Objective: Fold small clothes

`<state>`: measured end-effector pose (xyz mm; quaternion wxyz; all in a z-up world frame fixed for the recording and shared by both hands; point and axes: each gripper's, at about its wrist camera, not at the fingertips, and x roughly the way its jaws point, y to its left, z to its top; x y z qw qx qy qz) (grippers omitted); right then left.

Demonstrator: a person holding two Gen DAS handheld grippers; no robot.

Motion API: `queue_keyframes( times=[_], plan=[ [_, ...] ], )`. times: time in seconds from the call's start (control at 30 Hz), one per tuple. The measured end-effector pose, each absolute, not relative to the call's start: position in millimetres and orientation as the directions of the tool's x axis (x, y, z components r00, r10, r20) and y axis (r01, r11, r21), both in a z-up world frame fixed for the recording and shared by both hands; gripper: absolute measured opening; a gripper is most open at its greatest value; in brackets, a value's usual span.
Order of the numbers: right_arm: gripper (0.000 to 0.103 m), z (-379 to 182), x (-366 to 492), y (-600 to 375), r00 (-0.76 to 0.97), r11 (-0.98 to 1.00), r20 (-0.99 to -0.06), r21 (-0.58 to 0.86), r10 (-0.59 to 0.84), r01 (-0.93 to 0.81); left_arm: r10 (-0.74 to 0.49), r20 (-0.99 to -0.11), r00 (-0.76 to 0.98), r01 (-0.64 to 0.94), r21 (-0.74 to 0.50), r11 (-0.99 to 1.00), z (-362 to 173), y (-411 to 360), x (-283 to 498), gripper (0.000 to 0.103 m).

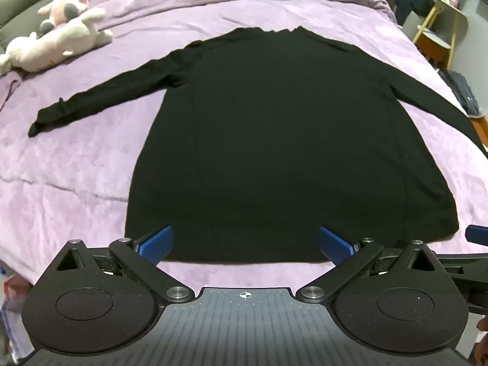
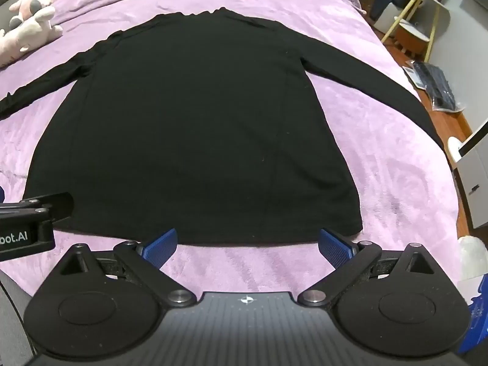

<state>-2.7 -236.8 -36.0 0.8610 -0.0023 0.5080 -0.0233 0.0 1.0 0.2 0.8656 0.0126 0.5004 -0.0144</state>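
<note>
Nearest you, your left tool (image 1: 245, 244) hangs with its blue pads spread as wide as they go and nothing between them; it sits over the near hem of the shirt, toward the hem's left half. Your right tool (image 2: 247, 245) is just as wide open and empty, poised just short of the hem's right half, with a strip of bare blanket under it. In the right wrist view the side of the left tool shows at the left edge, close beside the shirt's near left corner.

The black long-sleeved shirt (image 1: 274, 140) lies flat and spread on the purple blanket (image 1: 70, 164) that covers the bed, hem toward you and collar at the far end. Its left sleeve (image 1: 100, 97) stretches out to the left, the cuff resting on the blanket. Its right sleeve (image 2: 366, 88) runs out toward the right edge of the bed.

Farther off, to the far left, two plush toys (image 1: 61, 39) lie on the blanket, well apart from the shirt. To the far right, beyond the bed, stands a small side table with yellow legs (image 2: 418, 15).
</note>
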Motion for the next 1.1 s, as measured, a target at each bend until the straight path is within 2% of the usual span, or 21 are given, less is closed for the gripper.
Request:
queue_keyframes(
  times=[1.1],
  plan=[
    [0.099,-29.2,-5.8,-237.7,0.49,0.999,-0.871,-0.028,-0.045,0.042,-0.032,-0.863,0.504,0.049,-0.008,0.999,2.7,-3.1,-2.3,0.103]
  ],
)
